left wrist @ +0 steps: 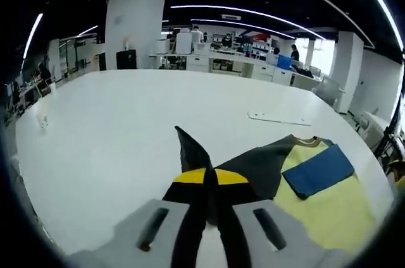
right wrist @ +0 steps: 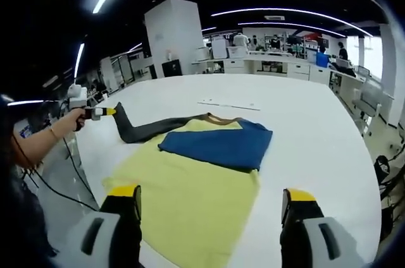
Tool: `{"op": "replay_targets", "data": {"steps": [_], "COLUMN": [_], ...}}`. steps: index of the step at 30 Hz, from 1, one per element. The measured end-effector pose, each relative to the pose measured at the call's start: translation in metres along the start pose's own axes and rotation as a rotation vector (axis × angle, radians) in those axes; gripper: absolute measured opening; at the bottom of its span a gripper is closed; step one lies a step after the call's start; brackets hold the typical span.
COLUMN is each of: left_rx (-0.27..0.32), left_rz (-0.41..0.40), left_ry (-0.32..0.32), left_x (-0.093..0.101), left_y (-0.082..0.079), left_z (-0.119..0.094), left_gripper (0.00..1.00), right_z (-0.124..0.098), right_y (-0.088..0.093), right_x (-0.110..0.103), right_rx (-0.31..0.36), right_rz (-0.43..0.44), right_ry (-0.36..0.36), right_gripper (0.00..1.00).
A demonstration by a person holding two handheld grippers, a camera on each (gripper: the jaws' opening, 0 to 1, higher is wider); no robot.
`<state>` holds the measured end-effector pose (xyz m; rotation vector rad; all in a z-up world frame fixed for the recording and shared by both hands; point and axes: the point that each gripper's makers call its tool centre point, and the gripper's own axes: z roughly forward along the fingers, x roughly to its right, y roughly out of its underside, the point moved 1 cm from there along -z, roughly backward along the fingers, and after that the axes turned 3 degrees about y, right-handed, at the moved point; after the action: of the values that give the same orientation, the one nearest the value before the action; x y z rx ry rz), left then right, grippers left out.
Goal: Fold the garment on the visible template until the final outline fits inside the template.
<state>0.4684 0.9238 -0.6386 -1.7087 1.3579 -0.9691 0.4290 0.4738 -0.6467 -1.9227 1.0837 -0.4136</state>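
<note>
Behind everything is a big office room with long ceiling lights, white pillars and desks far away. No writing or labels can be read anywhere.

On the left of the right gripper view, a person's hand (right wrist: pixel 77 118) holds the left gripper (right wrist: pixel 111 111) out over the edge of the big white table (right wrist: pixel 316 135). Its yellow-tipped jaws pinch the end of the dark grey sleeve (right wrist: pixel 136 131), and the sleeve lifts up off the table to reach them. In the left gripper view, the left gripper (left wrist: pixel 208 182) has its two jaws pressed together on that same sleeve, and the sleeve's pointed end sticks up past the tips.

Next comes the yellow, grey and blue long-sleeved shirt (right wrist: pixel 190 198). It lies flat on the table. Its long side runs from the brown neck edge, far away, to the yellow hem close to the camera. The blue sleeve (right wrist: pixel 218 144) is folded across the chest, pointing to the right.

Past the shirt, a thin flat white sheet (right wrist: pixel 229 105) lies on the table, apart from it.

At the bottom, the right gripper (right wrist: pixel 212 208) has its jaws spread wide. It holds nothing. Its left jaw is over the yellow hem and its right jaw is over bare table.
</note>
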Motion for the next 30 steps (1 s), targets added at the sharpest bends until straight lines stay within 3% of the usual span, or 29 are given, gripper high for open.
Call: {"op": "replay_targets", "data": {"steps": [17, 30], "left_rx": [0.021, 0.041], "left_rz": [0.046, 0.077], "left_ry": [0.147, 0.26], "left_x": [0.069, 0.128], "left_y": [-0.021, -0.033], "left_z": [0.027, 0.037], "left_gripper": [0.0, 0.0], "right_z": [0.002, 0.0], "right_y": [0.002, 0.014], "right_x": [-0.004, -0.004], "right_rx": [-0.009, -0.047], "right_rz": [-0.041, -0.067], "right_ry": [-0.023, -0.023], "right_gripper": [0.96, 0.99]}}
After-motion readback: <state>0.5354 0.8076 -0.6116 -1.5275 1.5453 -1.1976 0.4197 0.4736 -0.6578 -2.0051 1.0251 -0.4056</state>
